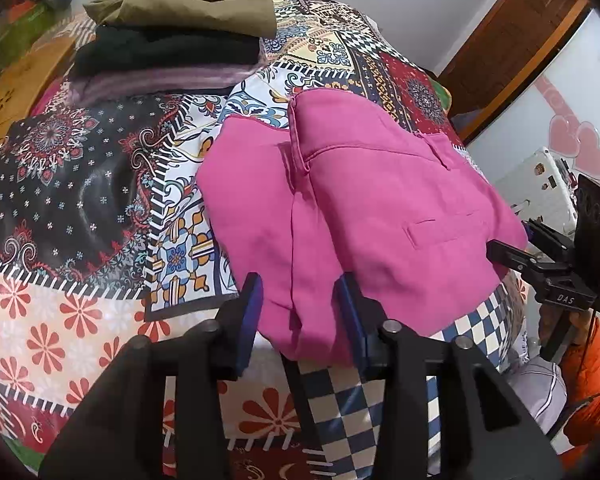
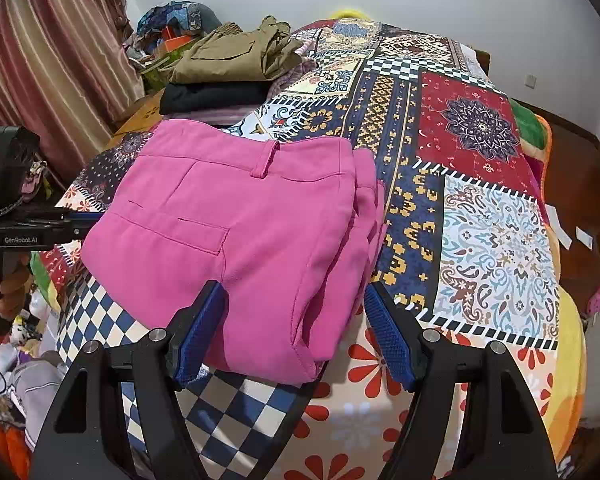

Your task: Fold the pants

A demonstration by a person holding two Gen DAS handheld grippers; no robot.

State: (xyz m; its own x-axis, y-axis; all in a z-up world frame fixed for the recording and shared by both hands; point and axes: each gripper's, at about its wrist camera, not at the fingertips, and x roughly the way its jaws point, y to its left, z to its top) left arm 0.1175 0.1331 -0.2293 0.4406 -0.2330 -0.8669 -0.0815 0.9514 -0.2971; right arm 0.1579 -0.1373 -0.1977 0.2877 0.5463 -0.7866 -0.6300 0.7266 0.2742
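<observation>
Patchwork bedspread [image 2: 472, 128], striped curtain [image 2: 56, 60]

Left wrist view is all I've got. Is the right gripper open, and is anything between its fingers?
Observer: It's wide open. The right gripper straddles the near corner of the pink pants, and its pads aren't squeezing the cloth.
Operator: What lies past the pants on that side?
Observer: Bare patchwork bedspread, with a green and orange blanket bunched along its far edge.
Operator: Anything by the folded stack?
Observer: A striped curtain hangs to the left of the folded stack.
</observation>
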